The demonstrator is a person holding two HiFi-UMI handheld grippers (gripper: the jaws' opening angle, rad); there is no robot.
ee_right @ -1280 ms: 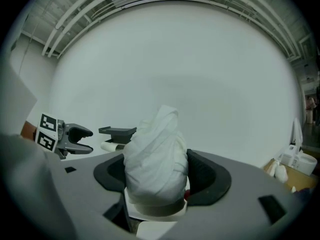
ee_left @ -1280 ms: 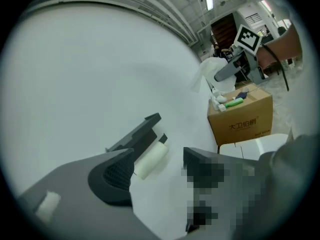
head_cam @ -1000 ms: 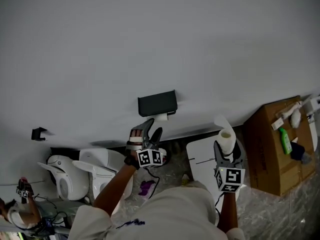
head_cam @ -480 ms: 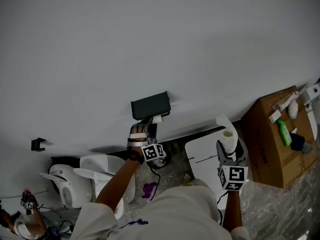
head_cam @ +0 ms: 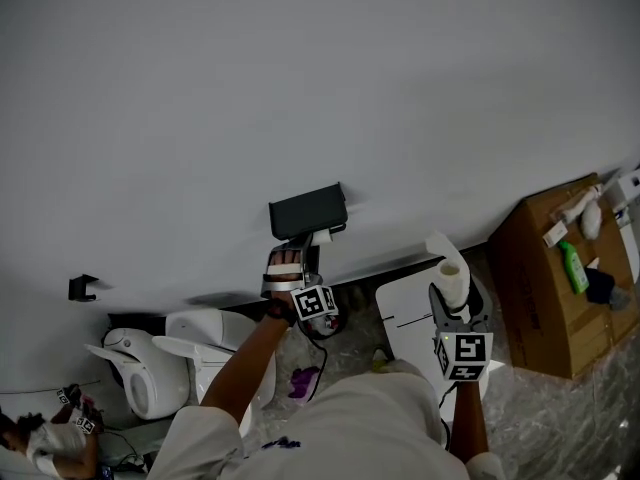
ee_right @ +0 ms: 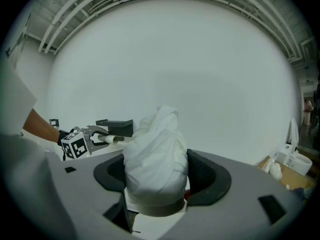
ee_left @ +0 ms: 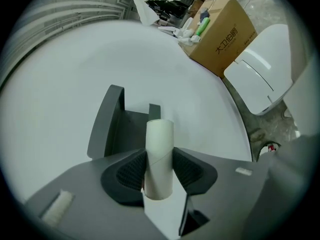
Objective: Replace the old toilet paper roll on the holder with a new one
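Cardboard tube [ee_left: 159, 151]: left gripper [ee_left: 160, 168] jaws, just closing, are pressing it on both sides at the dark wall holder [ee_left: 114, 129]. Fresh roll [ee_right: 156, 154]: right gripper [ee_right: 157, 175] is clamping it, well right of the holder. Only the left gripper view is showing the box [ee_left: 220, 31] print: Chinese characters, unreadable.

The person wears a pale short-sleeved shirt [head_cam: 330, 423] and a dark band [head_cam: 277, 314] at the left wrist. The left claw [head_cam: 292, 258] and right claw [head_cam: 452, 293] are grey with black ribbed pads [ee_left: 129, 171]. Each carries a white cube [head_cam: 461, 356] printed with black square markers.
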